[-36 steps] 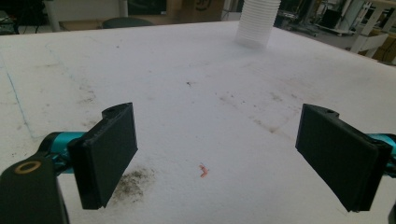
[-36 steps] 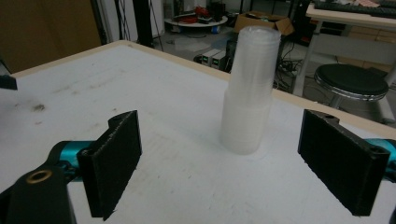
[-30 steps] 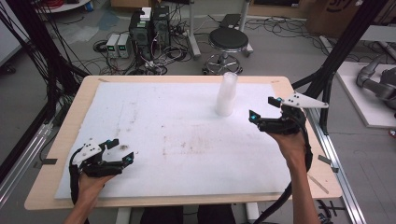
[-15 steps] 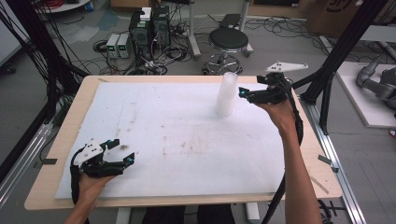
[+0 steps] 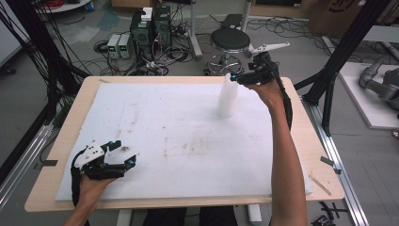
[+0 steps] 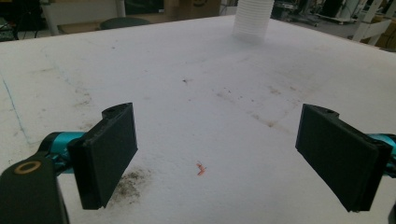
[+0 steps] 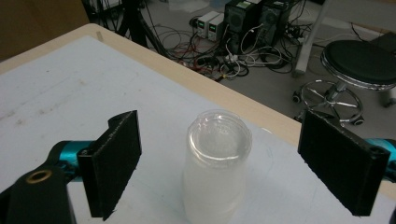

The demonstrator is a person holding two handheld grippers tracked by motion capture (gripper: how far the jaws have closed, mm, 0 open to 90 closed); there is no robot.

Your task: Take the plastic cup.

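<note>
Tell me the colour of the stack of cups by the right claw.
Translucent white, frosted-looking; the stack of cups shows best in the right gripper view.

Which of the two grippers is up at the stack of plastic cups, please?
The right gripper, raised at the table's far side, with its open jaws on either side of the stack of clear plastic cups without touching it. The left gripper rests open on the near-left foam.

Seen from above and behind me, the high view looks forward and down over the whole table (image 5: pixel 56 141). The camera on my left gripper (image 5: pixel 120 157) skims low across the white pad (image 6: pixel 196 93) toward the stack of cups (image 6: pixel 252 18) (far off there). My right gripper's (image 7: pixel 219 163) camera looks down on that same stack from close by, the floor beyond.
</note>
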